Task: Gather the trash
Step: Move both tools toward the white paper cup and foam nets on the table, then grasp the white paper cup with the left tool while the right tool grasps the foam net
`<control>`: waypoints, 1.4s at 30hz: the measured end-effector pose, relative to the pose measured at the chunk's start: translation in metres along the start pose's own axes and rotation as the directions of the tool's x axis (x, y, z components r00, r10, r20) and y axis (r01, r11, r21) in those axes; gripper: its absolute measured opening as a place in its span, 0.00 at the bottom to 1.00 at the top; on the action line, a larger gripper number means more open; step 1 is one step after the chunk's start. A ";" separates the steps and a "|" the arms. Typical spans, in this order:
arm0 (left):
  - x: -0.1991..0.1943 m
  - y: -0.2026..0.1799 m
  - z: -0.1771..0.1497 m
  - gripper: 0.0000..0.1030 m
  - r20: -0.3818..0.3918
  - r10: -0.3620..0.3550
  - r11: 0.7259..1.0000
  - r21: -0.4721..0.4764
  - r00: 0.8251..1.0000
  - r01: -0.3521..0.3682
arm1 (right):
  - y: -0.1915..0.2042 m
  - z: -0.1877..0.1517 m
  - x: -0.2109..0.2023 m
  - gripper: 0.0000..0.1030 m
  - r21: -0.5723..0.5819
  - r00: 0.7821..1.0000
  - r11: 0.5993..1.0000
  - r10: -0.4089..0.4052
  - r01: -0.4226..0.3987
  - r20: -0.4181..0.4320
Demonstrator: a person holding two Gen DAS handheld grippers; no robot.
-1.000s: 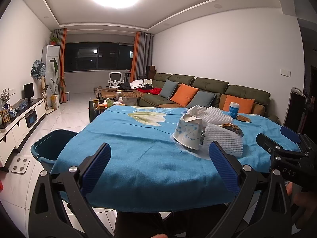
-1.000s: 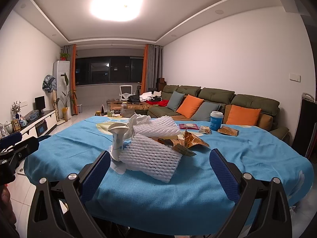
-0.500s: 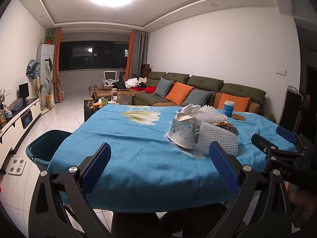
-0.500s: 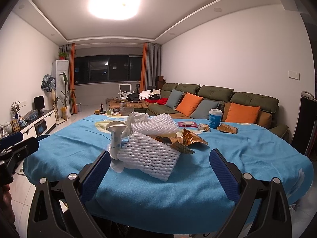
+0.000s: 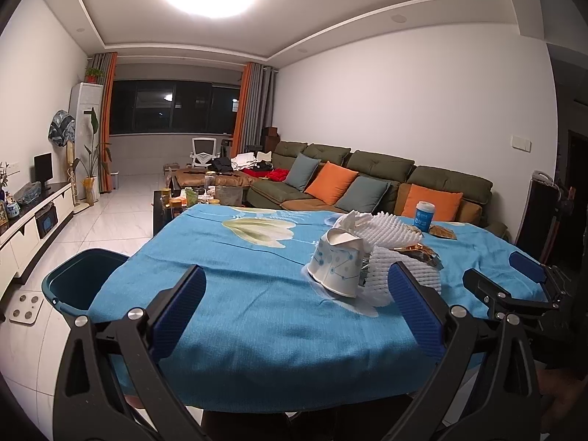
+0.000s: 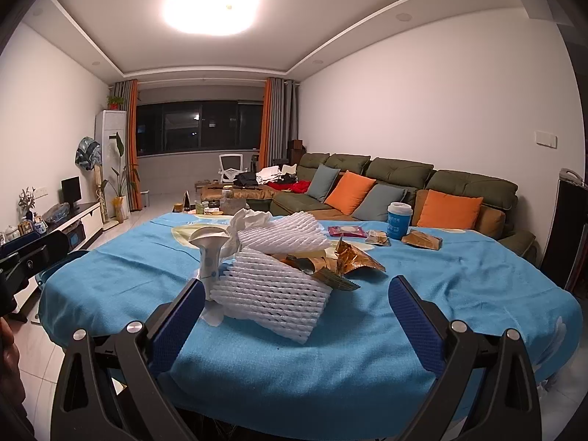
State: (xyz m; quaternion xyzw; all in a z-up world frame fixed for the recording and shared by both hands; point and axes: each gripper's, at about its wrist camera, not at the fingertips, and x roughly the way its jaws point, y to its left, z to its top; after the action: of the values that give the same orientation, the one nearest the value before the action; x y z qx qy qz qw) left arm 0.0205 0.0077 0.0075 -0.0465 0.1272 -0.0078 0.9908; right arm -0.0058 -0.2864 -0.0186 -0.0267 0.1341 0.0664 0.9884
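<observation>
A heap of trash lies on the blue tablecloth (image 5: pixel 235 279): a crushed white paper cup (image 5: pixel 336 266) (image 6: pixel 209 257), white foam fruit nets (image 6: pixel 272 290) (image 5: pixel 393 228), crumpled tissue (image 6: pixel 250 220) and gold foil wrappers (image 6: pixel 349 261). My left gripper (image 5: pixel 296 308) hovers open over the near table edge, left of the cup, nothing between its fingers. My right gripper (image 6: pixel 294 312) is open, low before the nearest foam net, empty. The right gripper (image 5: pixel 514 283) also shows at the right of the left wrist view.
A dark teal bin (image 5: pixel 79 279) stands on the floor at the table's left edge. A blue cup (image 6: pixel 398 220), a pink packet (image 6: pixel 347 231) and brown wrappers (image 6: pixel 422 239) lie at the far side. Behind are a green sofa (image 6: pixel 404 180), a coffee table (image 5: pixel 205 187) and a TV cabinet (image 5: pixel 33 217).
Both grippers have edged closer to the trash heap, so cup and foam nets look slightly larger. Both stay open and empty; nothing on the table has moved.
</observation>
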 end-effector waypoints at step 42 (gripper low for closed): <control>0.101 -0.034 0.024 0.95 -0.112 -0.084 0.995 0.042 0.990 0.089 | -0.039 0.008 0.074 0.93 0.089 0.991 0.995 0.046 -0.034 -0.128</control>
State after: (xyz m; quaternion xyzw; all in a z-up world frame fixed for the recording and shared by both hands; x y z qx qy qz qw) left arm 0.1242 -0.0266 0.0085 -0.0284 0.1793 -0.0561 0.9818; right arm 0.0729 -0.3157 -0.0291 0.0145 0.2013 0.0784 0.9763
